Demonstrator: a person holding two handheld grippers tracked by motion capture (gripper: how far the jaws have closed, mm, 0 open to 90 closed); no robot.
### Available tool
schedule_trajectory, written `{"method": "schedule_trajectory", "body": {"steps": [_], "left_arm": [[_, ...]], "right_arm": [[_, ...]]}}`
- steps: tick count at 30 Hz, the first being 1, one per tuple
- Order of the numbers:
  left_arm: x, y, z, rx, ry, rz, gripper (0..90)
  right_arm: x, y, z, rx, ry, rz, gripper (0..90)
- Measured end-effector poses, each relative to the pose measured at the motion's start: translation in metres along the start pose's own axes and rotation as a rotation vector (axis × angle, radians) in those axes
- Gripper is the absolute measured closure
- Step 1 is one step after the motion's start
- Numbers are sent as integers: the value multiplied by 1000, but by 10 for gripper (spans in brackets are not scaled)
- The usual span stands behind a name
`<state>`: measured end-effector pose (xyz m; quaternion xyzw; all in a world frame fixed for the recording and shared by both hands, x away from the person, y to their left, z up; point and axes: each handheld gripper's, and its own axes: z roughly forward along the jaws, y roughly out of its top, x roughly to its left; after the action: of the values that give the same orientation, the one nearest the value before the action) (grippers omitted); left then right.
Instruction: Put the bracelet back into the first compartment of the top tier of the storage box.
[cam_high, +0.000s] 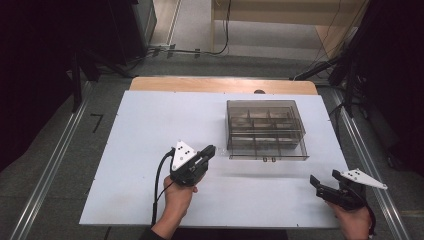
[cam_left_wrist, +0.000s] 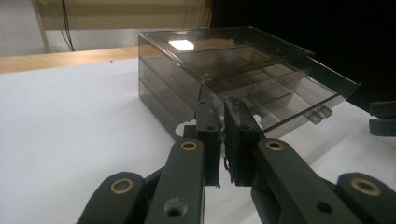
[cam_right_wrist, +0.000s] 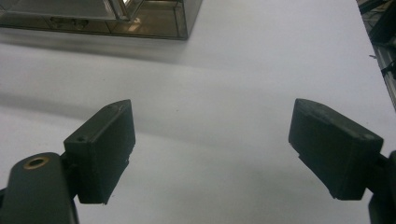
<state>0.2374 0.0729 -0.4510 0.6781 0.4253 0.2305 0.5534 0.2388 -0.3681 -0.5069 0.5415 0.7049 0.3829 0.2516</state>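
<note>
A smoky, see-through plastic organiser box (cam_high: 265, 129) with small compartments is sitting on the far right part of the white table (cam_high: 145, 130), its latch side facing the person. In the left gripper view its flat lid is standing slightly ajar above the dividers. The left gripper (cam_high: 209, 151) is reaching in at the box's near left corner with its jaws nearly pressed together, a thin slit between them and nothing held (probably lining up to catch the lid's edge, though I can't tell whether it is touching). The right gripper (cam_high: 325, 184) is waiting well apart near the table's right front edge, jaws spread wide and empty, seemingly kept ready to steady the box.
</note>
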Motion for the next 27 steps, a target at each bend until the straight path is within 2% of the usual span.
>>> {"method": "schedule_trajectory", "body": {"steps": [12,27], "left_arm": [[-7,5,8,-6,-5,13,858],[-14,8,17,-13,-17,10,858]], "right_arm": [[0,0,0,0,3,0,135],[0,0,1,3,5,-2,135]]}}
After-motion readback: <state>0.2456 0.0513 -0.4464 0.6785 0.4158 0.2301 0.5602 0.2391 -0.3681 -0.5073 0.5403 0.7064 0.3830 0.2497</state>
